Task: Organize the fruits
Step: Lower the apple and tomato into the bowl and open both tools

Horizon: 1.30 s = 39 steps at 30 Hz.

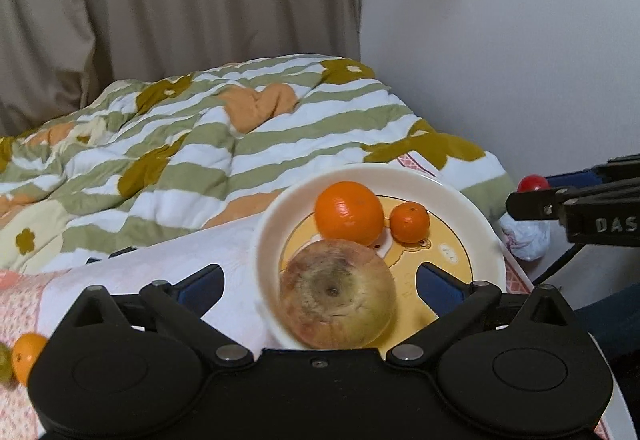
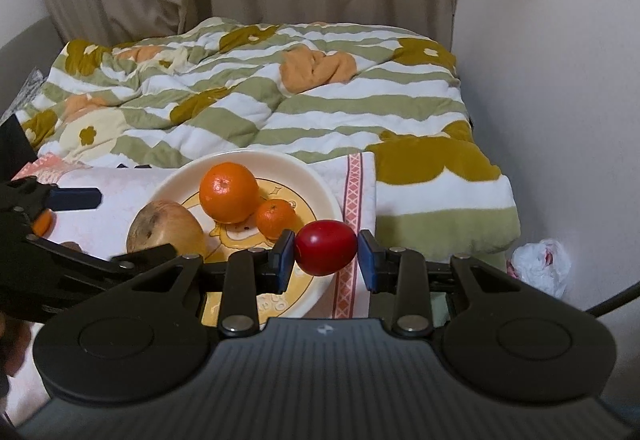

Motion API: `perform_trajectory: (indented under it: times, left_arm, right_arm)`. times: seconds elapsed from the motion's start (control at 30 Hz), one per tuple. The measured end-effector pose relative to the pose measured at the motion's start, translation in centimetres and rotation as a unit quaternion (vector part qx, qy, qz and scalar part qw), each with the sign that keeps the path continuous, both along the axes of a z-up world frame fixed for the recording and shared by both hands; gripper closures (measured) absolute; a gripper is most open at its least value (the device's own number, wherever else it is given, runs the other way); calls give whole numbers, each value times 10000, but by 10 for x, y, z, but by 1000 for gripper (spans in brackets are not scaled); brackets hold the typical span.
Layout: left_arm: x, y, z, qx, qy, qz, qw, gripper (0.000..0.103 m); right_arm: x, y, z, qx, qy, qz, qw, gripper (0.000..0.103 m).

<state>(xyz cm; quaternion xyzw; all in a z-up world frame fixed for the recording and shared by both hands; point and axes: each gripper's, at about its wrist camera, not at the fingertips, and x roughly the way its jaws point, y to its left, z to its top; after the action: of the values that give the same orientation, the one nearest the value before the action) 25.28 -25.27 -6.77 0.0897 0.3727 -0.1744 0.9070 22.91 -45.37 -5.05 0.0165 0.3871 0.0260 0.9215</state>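
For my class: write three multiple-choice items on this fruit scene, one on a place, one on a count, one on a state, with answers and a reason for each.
1. Where is the apple?
A. on the quilt
B. on the plate
C. on the floor

2. How many orange citrus fruits lie on the plate?
A. two
B. four
C. none

3. What is the right tool doing?
A. standing open and empty
B. gripping the red fruit
C. gripping the apple

Answers:
1 B, it sits at the plate's near edge.
2 A, a large orange and a small one.
3 B, the red fruit sits clamped between its pads.
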Motion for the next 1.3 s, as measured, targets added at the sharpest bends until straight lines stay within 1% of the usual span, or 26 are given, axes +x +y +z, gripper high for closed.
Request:
perform_trajectory:
  times: [0.13,0.3,0.47,0.6,0.73,0.77,0.8,0.83,0.87,0.9,0.93,1.0,1.17,1.3]
  left_arm:
    - [-8,13,9,-11,-12,191,9998,0]
    - [-18,31,16,-40,5,431,9991,0]
    - [-25,50,19,-262,184,707,9970,0]
    - [-30,58,22,-315,183,813,9960,0]
    - [-33,58,22,-269,167,860,9958,0]
    - [-34,58,22,-254,163,862,9958,0]
    - [-35,58,23,-237,150,860,9959,0]
    - [-36,58,23,-226,138,859,9960,0]
    - [-38,58,24,-213,121,853,9961,0]
    - [-39,58,24,-203,110,846,9961,0]
    - [-40,58,25,-189,96,840,9962,0]
    - [-43,58,26,-161,70,849,9962,0]
    - [-53,60,34,-148,-17,874,9961,0]
    - [-66,59,44,-144,-126,867,9961,0]
  right_arm:
    - [5,10,-3,-3,79,297,9995,54]
    - [11,34,-19,-121,209,812,9964,54]
    - [16,54,-42,-271,364,1227,9914,54]
    - [15,60,-51,-291,455,1395,9887,54]
    - [15,64,-56,-328,445,1477,9875,53]
    - [15,64,-56,-322,428,1464,9878,51]
    - [13,63,-55,-321,393,1461,9880,39]
    - [12,63,-54,-345,359,1456,9881,30]
    - [9,63,-52,-396,295,1425,9886,14]
    - [6,62,-50,-448,209,1389,9891,4]
    - [3,62,-47,-491,114,1361,9894,0]
    - [-1,60,-42,-527,25,1322,9898,0]
    - [-12,55,-30,-512,-24,1229,9911,0]
    - [-26,54,-18,-599,-79,1079,9923,0]
